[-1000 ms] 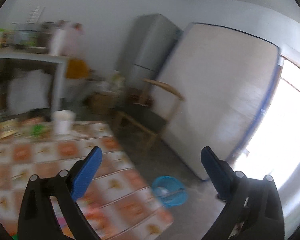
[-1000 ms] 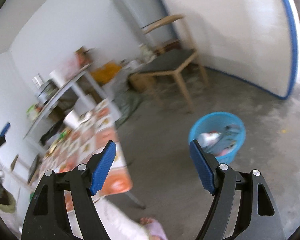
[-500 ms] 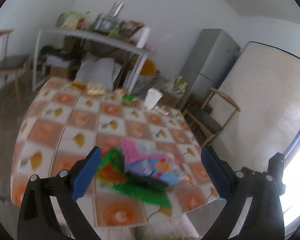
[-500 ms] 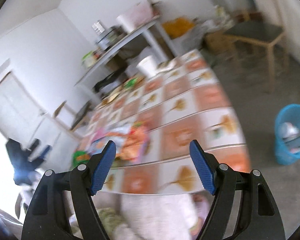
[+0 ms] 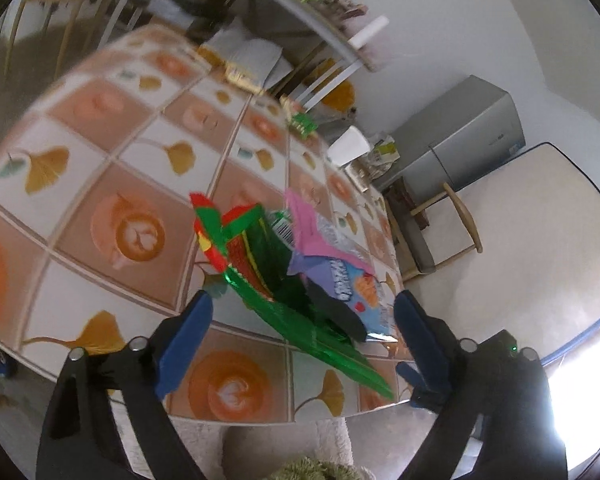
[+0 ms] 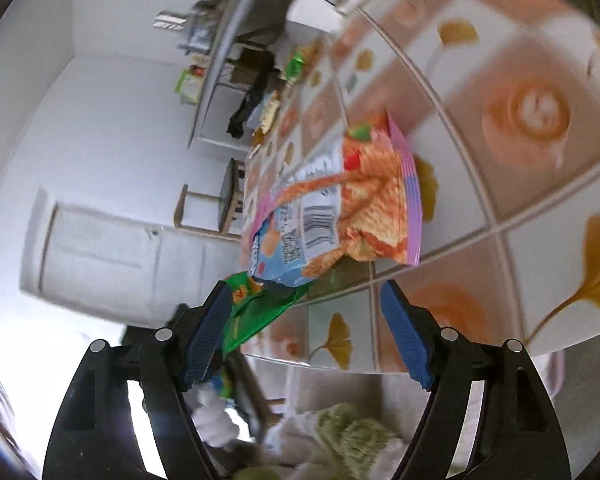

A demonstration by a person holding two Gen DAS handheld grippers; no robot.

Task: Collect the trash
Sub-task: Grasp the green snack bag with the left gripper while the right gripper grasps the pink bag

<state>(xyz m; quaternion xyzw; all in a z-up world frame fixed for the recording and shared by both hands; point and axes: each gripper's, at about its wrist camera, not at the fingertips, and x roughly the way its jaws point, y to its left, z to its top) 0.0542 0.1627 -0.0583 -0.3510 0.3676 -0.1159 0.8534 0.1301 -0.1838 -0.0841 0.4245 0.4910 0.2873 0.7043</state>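
Green foil catches my eye first: a crumpled green wrapper (image 5: 296, 312) lies near the front edge of the table (image 5: 100, 152), and a pink and blue snack bag (image 5: 340, 276) rests partly on top of it, touching it. From my left gripper (image 5: 300, 332) both pieces sit just ahead of the blue fingers (image 5: 184, 340), roughly centred in the gap, with the wrapper's long tail running toward the right-hand finger. Its jaws have just been closing a little, yet they stand wide apart with nothing pressed between the pads; the wrapper's near end lies in the space between them but I cannot tell whether it touches either one. From my right gripper (image 6: 304, 332) the snack bag (image 6: 340, 208) shows its orange printed side and barcode, lying just beyond the fingertips, and the green wrapper (image 6: 256, 312) pokes over the table edge right beside the left-hand finger (image 6: 206, 336), possibly brushing it. That gripper is released too, jaws spread, gripping nothing. Farther back on the tablecloth stand a white cup (image 5: 350, 146) and some small packets, well apart from the trash. A grey fridge (image 5: 472, 140) stands far right.
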